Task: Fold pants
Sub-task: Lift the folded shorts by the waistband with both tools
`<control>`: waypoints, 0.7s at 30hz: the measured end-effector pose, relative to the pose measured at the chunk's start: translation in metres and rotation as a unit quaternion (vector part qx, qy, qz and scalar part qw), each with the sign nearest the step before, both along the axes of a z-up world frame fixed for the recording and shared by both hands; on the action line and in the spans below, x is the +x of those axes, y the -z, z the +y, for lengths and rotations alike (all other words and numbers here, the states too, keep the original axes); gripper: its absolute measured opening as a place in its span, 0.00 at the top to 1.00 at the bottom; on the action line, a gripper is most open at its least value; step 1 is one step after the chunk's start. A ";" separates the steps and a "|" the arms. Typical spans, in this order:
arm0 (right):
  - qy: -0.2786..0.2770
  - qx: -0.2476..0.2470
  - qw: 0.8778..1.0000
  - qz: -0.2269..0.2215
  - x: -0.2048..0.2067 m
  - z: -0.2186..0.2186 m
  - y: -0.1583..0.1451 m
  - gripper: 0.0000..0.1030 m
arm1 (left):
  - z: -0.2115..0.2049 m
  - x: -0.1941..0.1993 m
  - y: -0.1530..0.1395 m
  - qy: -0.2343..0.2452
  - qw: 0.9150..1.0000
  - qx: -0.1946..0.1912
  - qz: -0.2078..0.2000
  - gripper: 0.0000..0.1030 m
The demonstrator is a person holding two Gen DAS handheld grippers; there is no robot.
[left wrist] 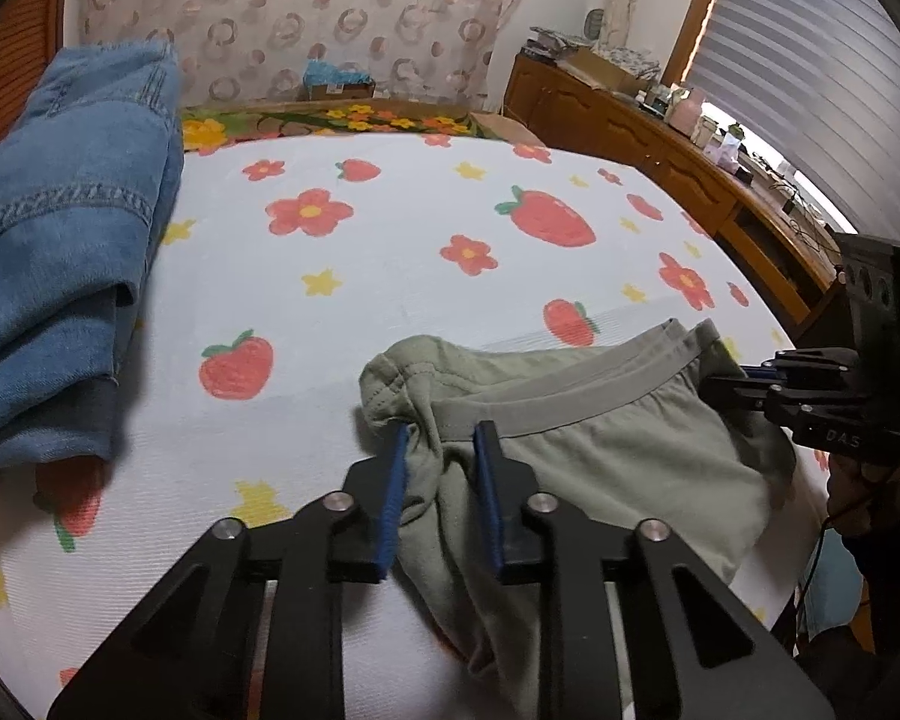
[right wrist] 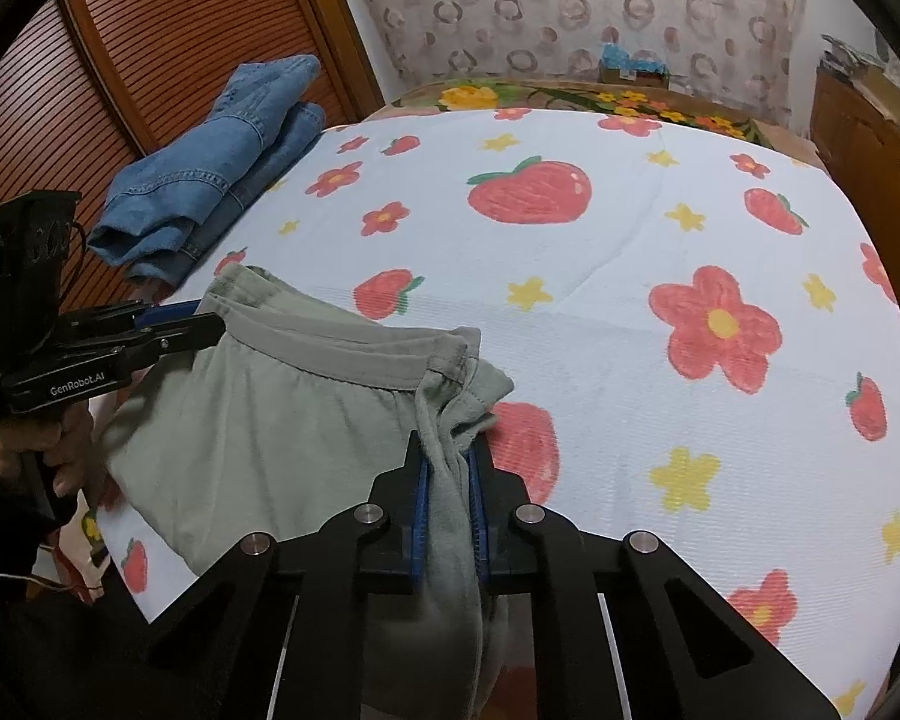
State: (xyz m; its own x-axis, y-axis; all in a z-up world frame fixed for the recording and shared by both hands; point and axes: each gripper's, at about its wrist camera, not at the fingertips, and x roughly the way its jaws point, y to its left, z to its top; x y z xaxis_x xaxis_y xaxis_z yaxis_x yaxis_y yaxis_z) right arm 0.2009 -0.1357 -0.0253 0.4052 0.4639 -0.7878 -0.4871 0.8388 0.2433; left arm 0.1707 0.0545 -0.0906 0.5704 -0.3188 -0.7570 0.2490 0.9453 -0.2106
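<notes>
Pants at bed's near edge, waistband taut between both ends, ready for a fold | left hand-held gripper clamped on one bunched end | right hand-held gripper clamped on the other | right view alone shows hand; jeans stacked at left edge.

You are working in home bedroom: bed wearing strawberry-and-flower sheet, folded jeans lying at its edge, wooden sideboard holding clutter under blinds, louvred wardrobe door standing beside bed.
</notes>
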 end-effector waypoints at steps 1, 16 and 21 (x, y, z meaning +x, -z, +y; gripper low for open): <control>0.001 0.003 1.000 -0.001 -0.001 -0.001 -0.001 0.89 | 0.000 -0.001 -0.002 0.000 1.000 -0.002 -0.003 0.79; 0.011 0.036 0.998 -0.050 -0.025 -0.009 -0.033 0.90 | 0.001 -0.019 -0.036 0.003 0.998 -0.031 -0.053 0.80; 0.012 0.043 0.996 -0.073 -0.030 -0.013 -0.048 0.90 | 0.003 -0.024 -0.047 0.000 0.997 -0.041 -0.067 0.80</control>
State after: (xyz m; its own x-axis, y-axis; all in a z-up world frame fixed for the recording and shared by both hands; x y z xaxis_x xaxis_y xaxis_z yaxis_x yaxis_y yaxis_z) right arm 0.1706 -0.1485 0.0227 0.5238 0.5161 -0.6777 -0.5033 0.8293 0.2426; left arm 0.1468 0.0579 -0.0440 0.6650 -0.3760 -0.6453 0.2792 0.9265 -0.2521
